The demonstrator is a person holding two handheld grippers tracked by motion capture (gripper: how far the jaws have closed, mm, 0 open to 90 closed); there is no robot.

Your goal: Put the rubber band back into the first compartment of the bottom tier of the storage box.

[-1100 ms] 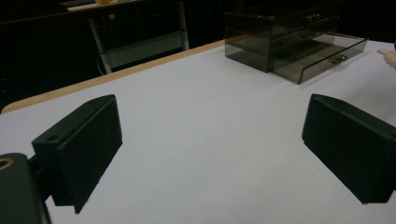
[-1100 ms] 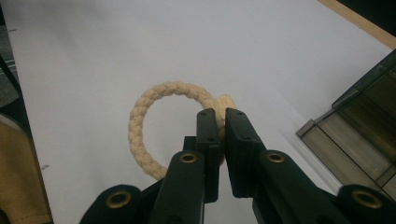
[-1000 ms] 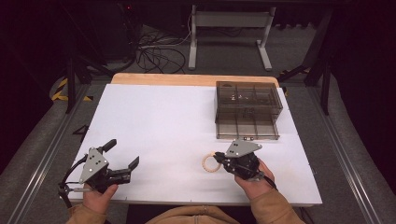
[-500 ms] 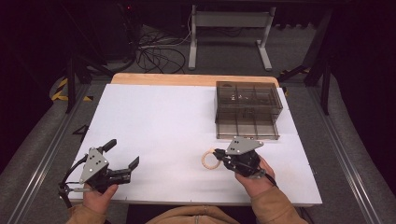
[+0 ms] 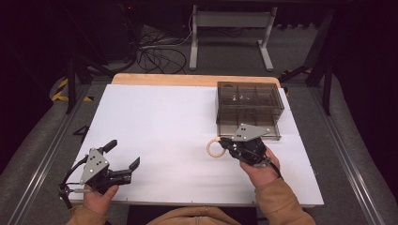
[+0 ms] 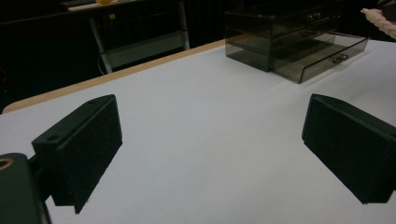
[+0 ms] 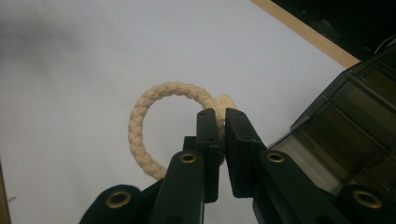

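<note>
White table [image 5: 164, 117] | right claw [image 7: 222, 135] pinches cream braided rope ring [image 7: 154, 116] | left claw [image 6: 210, 154] released

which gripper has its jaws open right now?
The left gripper: its jaws stand wide apart over bare table. The right gripper is shut on the rope ring.

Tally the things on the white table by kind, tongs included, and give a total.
Rope ring: 1
Smoky drawer box: 1
Tongs: 2, the left tongs open and the right tongs shut on the ring
Total: 4
</note>
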